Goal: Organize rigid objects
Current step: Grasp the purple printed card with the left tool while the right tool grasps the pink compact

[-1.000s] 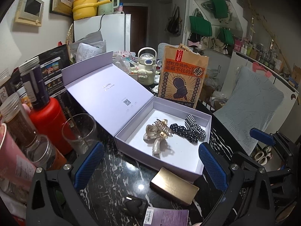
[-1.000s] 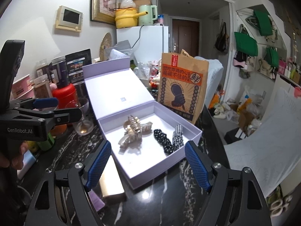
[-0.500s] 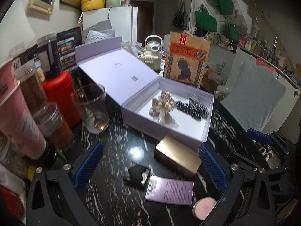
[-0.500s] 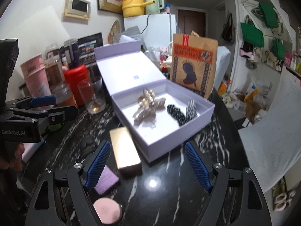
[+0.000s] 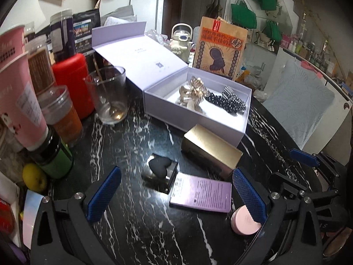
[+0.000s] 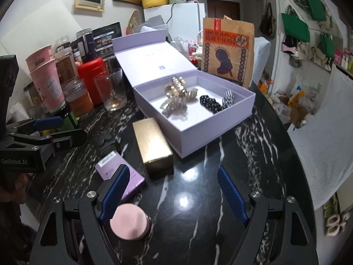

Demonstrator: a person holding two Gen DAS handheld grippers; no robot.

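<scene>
We have brought both the left gripper [image 5: 176, 195] and right gripper [image 6: 174, 193] down toward the table, jaws wide and empty. The gold box [image 6: 153, 144], purple card [image 5: 200, 192], black heart case [image 5: 160, 169] and pink tin [image 6: 129, 224], now in reach, lie just in front of the open lilac box [image 6: 211, 132], so picking can begin.

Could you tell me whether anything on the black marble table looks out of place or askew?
Yes. Four items lie loose and at mixed angles in front of the open lilac box: a gold rectangular box, a flat purple carton, a round pink compact and a small black heart-shaped case. Nothing looks spilled or damaged.
</scene>
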